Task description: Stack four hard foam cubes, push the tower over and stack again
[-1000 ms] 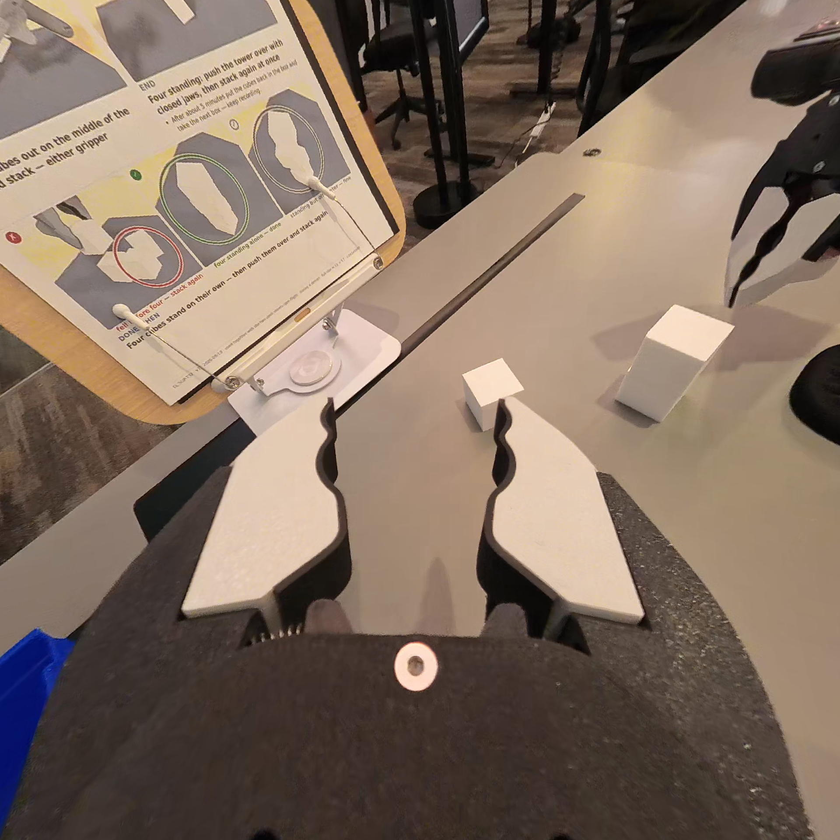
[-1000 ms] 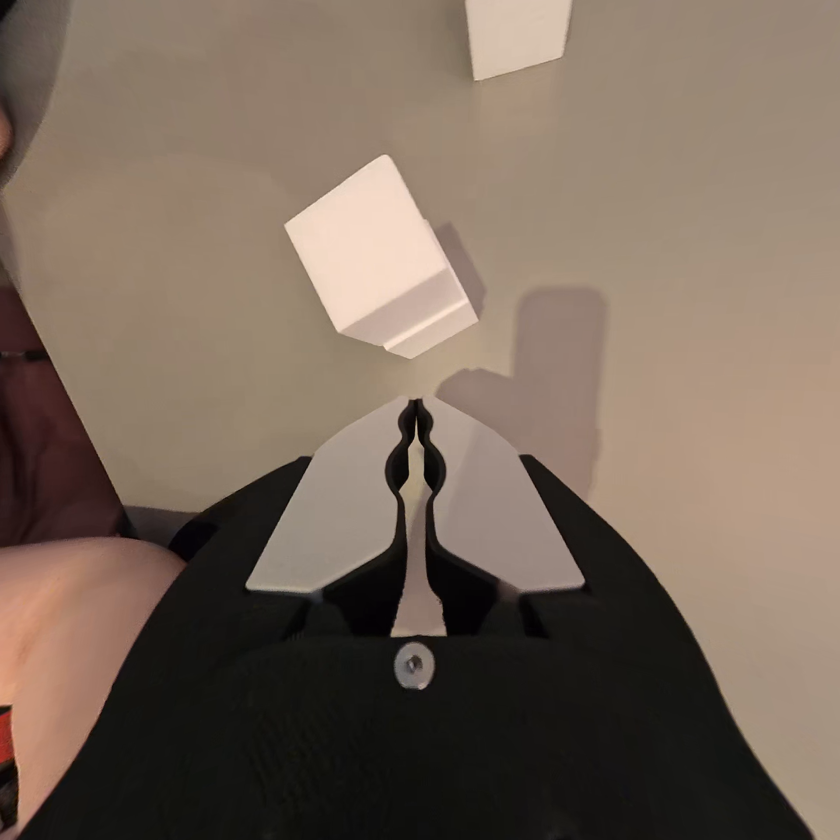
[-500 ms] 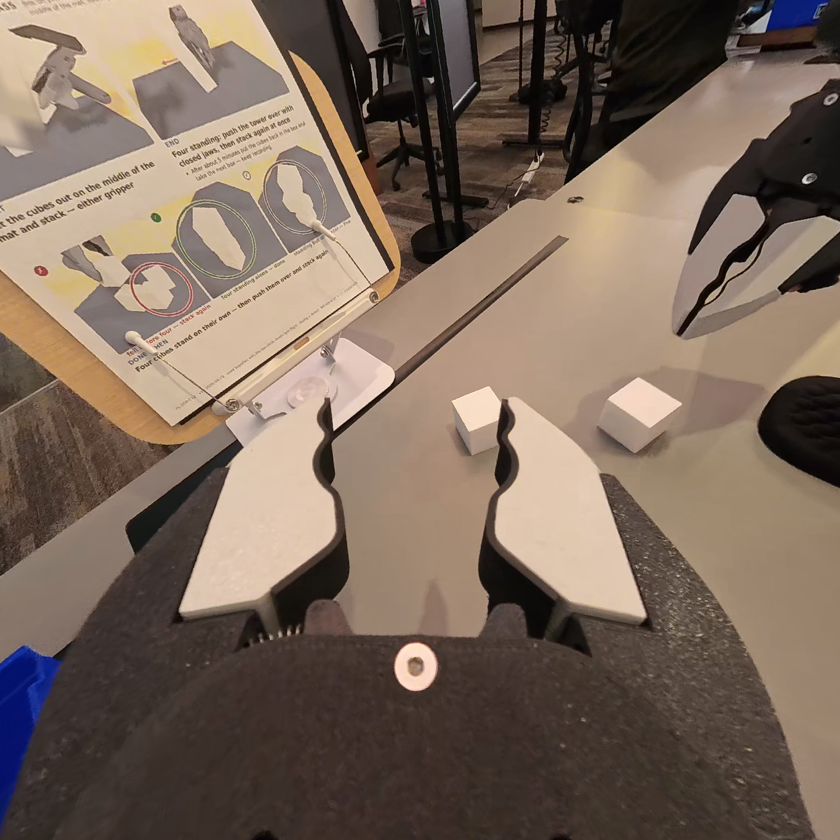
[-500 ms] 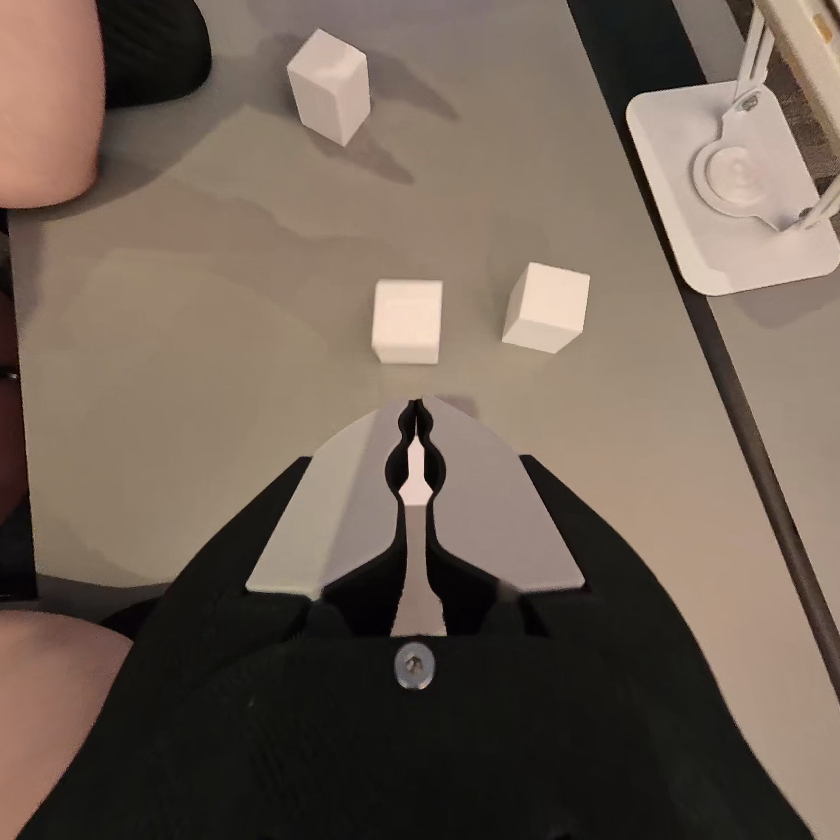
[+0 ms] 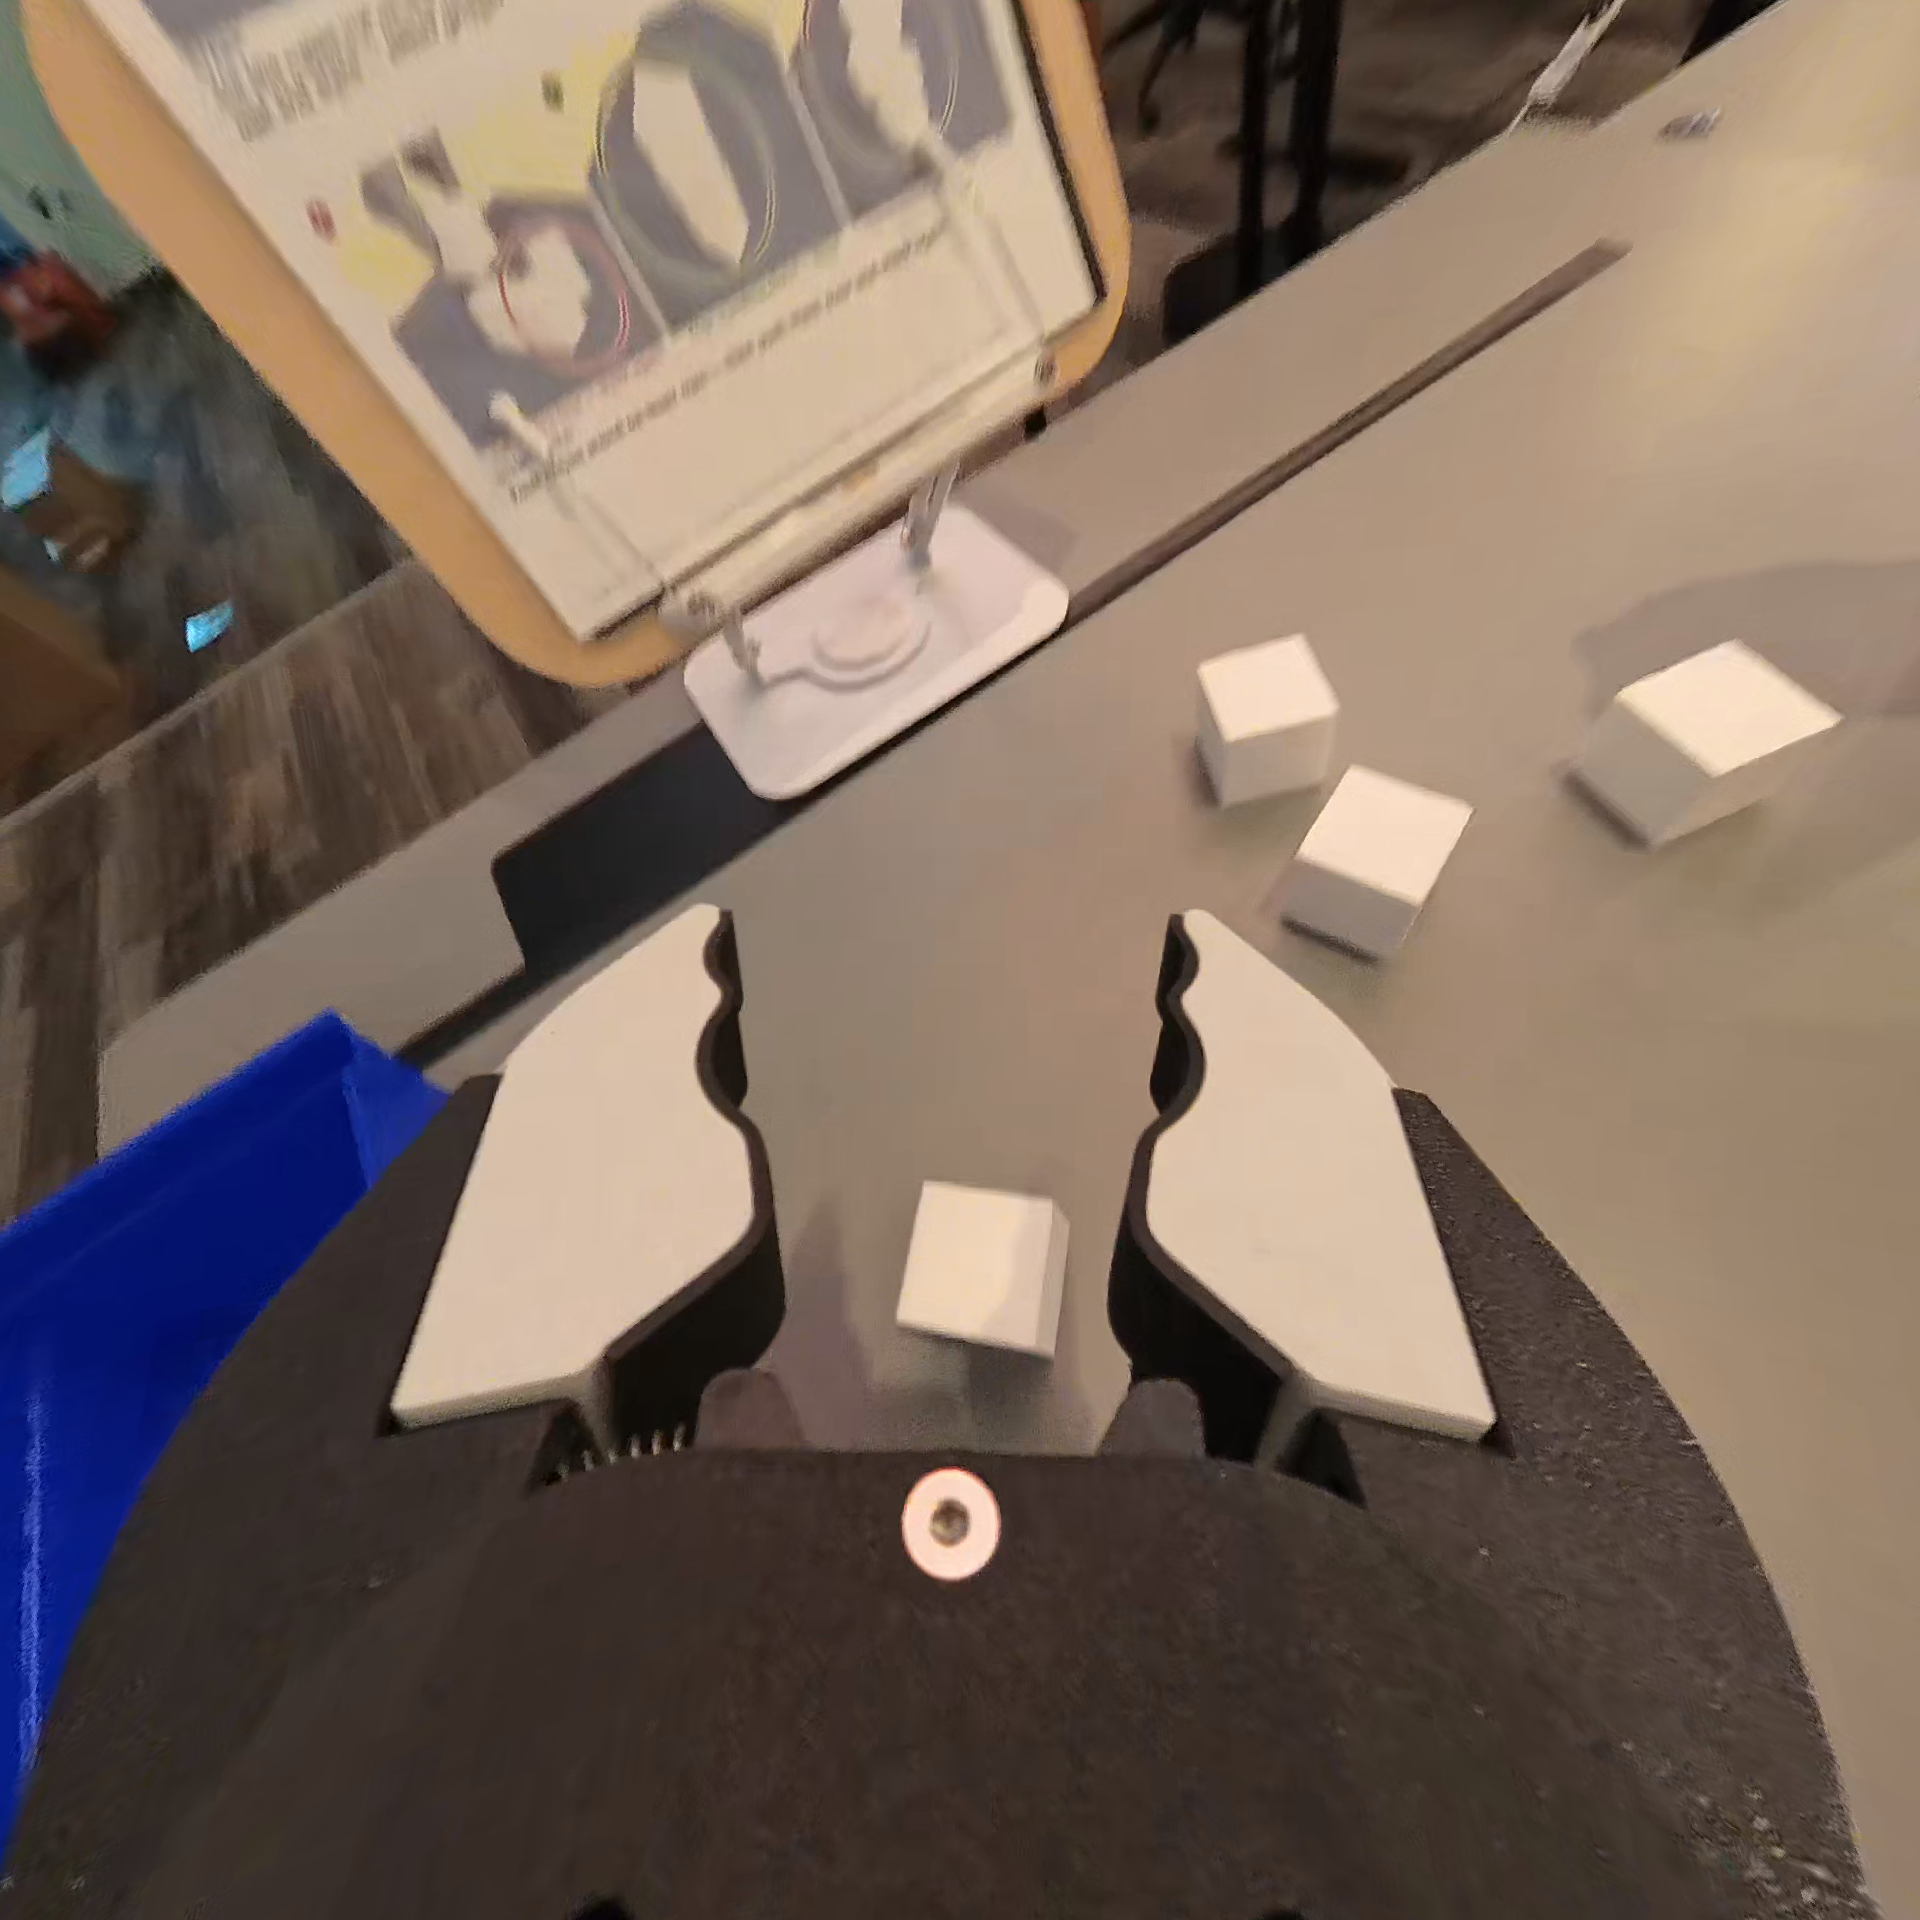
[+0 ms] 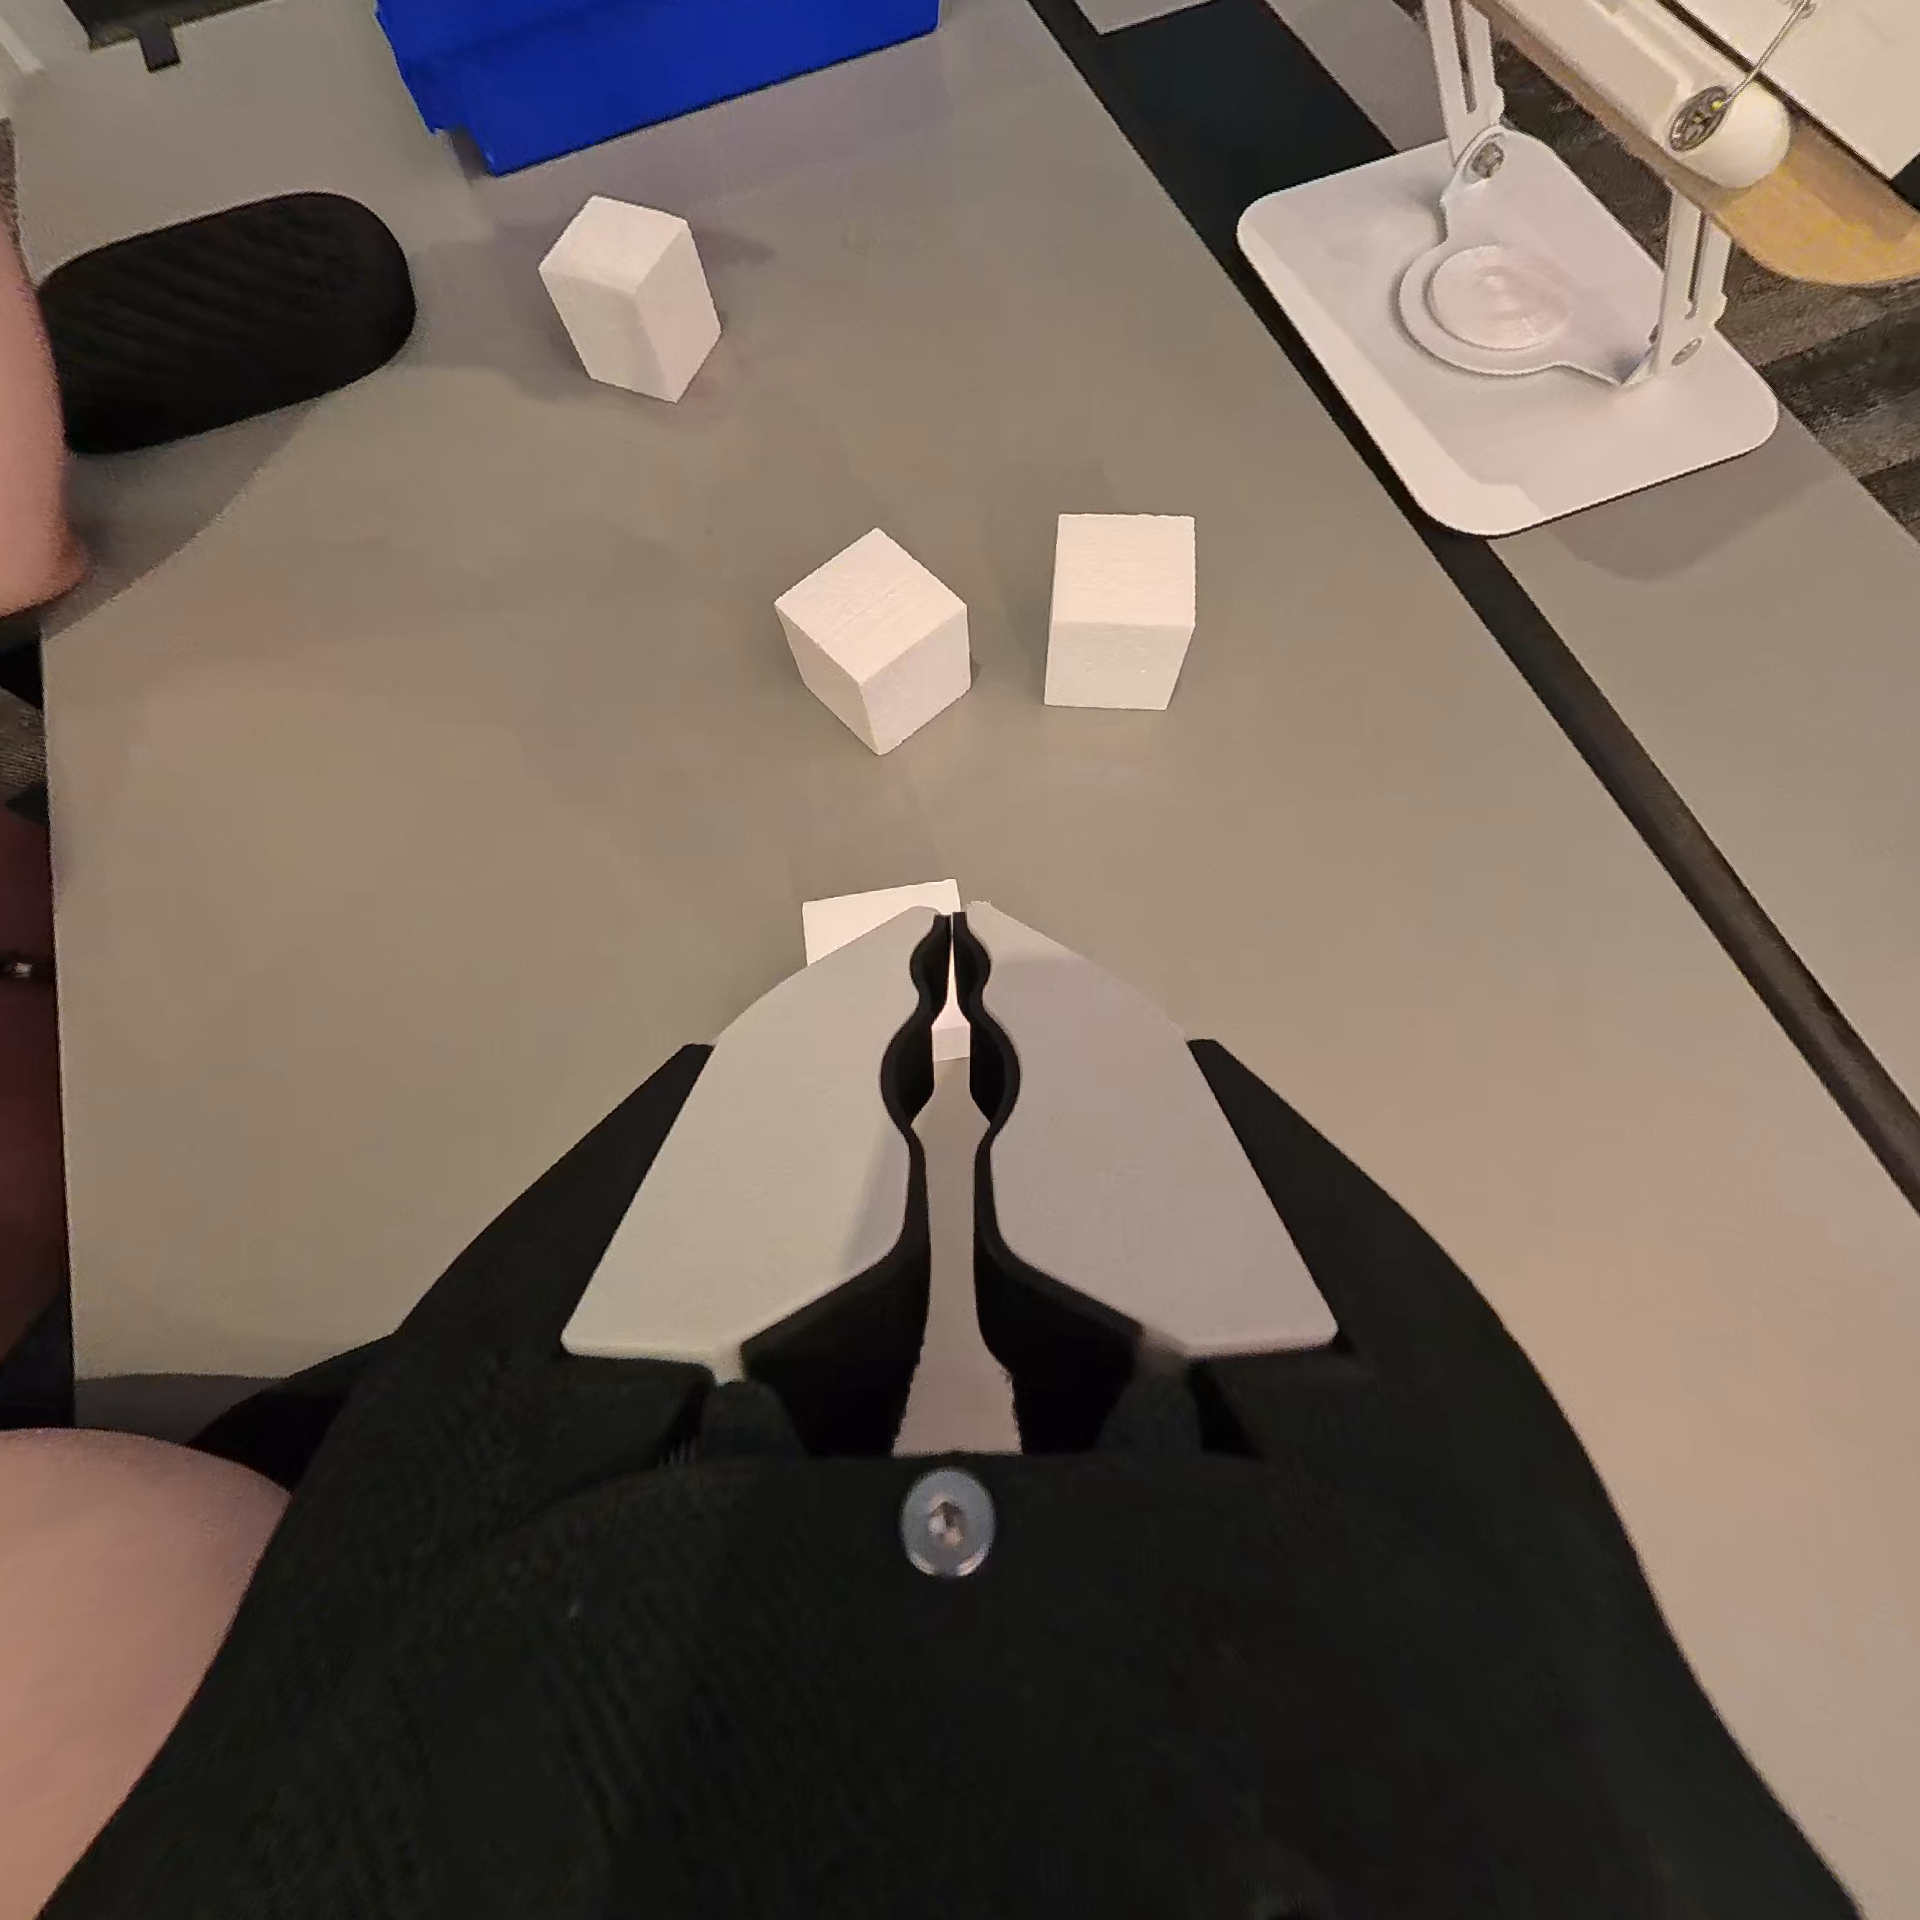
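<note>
White foam cubes lie scattered, unstacked, on the grey table. My left gripper is open; one cube lies on the table between its fingers, near their base, touching neither. Beyond it lie a far cube, a nearer cube and one at the right. My right gripper is shut and empty, its tips over a cube that they partly hide. Ahead of it stand two cubes, and another farther off.
A blue bin sits at the table's left end and also shows in the right wrist view. An instruction board on a white stand is by the table's far edge, beside a dark slot. A black rounded object lies near the far cube. My right fingertips sit around 35 cm from my left ones. The black rounded object lies around 30 cm away from my left fingertips.
The stacked cubes by the right gripper have fallen and scattered. The right gripper has pulled back, still shut. The left gripper has swung back toward the blue bin, over a cube.
</note>
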### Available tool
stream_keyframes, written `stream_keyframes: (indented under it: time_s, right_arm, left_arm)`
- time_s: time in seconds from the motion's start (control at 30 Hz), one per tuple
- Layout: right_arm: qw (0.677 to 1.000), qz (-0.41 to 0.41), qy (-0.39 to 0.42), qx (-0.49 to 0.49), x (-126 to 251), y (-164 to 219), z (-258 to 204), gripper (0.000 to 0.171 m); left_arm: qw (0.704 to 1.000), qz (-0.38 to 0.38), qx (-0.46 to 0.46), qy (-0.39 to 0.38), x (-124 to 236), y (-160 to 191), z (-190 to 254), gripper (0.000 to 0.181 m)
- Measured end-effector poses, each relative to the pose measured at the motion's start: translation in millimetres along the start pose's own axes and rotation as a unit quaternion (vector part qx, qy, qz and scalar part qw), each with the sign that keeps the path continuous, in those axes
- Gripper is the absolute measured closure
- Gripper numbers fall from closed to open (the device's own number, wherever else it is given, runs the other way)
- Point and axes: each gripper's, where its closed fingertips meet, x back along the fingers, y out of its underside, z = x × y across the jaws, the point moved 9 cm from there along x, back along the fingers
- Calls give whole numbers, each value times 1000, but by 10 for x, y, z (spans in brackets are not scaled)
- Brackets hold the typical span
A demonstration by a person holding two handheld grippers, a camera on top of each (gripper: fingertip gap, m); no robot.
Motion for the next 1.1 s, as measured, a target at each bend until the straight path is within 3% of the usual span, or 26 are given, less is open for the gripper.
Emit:
stream_keyframes:
  time_s: [0.23,0.43,0.67,0.8,0.93,1.1]
  right_arm:
    - [1000,3,-14,6,-48,-10,10,169]
    - [1000,14,-17,9,-18,-19,21,169]
    - [1000,6,-17,-6,4,71,53,169]
    - [1000,6,-19,-11,5,81,73,169]
    - [1000,-7,-12,-12,3,112,90,169]
    - [1000,-1,-7,-22,42,133,118,169]
  left_arm:
    - [997,-55,15,45,-291,561,-41,105]
    - [982,-171,-63,47,-621,1169,-42,91]
    - [973,-215,-35,72,-787,1474,-33,94]
    - [974,-207,-40,81,-823,1480,-8,121]
    - [972,-210,-54,89,-843,1414,29,122]
    - [980,-135,-47,139,-835,778,293,122]
